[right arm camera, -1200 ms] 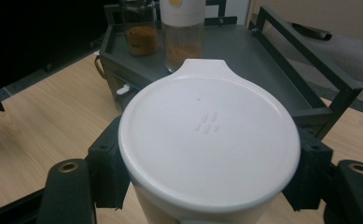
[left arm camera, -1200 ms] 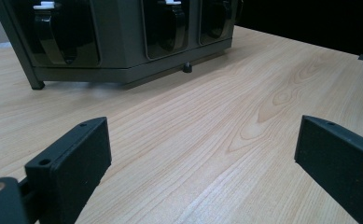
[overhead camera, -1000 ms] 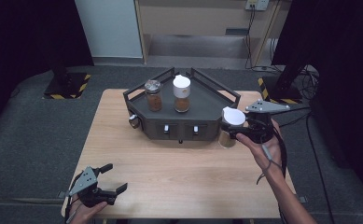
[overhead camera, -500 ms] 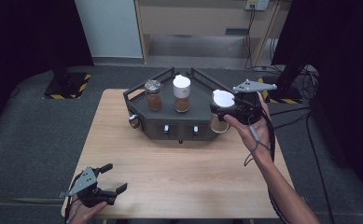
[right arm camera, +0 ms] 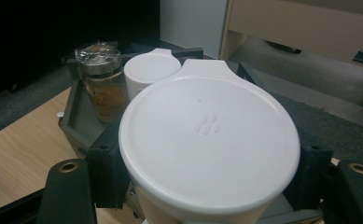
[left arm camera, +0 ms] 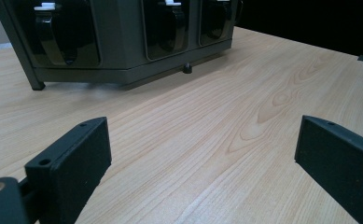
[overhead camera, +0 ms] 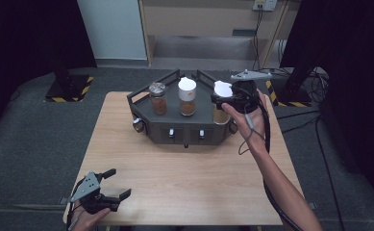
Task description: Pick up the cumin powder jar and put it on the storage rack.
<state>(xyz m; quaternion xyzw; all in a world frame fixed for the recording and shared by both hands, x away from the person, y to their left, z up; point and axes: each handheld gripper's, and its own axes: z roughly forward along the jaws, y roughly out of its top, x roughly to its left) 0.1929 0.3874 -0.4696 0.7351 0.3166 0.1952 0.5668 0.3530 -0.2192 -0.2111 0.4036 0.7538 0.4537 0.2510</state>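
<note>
White-lidded jar (right arm camera: 209,149), clamped in right jaws, hangs beside two rack (overhead camera: 141,96) jars; left jaws gape empty.

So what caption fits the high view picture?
Right hand-held gripper carries a white-lidded jar to the rack beside two others.

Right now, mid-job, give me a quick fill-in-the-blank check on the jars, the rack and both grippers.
1. The right gripper is shut on a jar with a ____ lid.
2. The left gripper rests on the wooden table with its jaws ____.
3. Two more jars stand in the dark rack; the glass jar at the left has a ____ cap.

Missing words: white; open; metal
</note>
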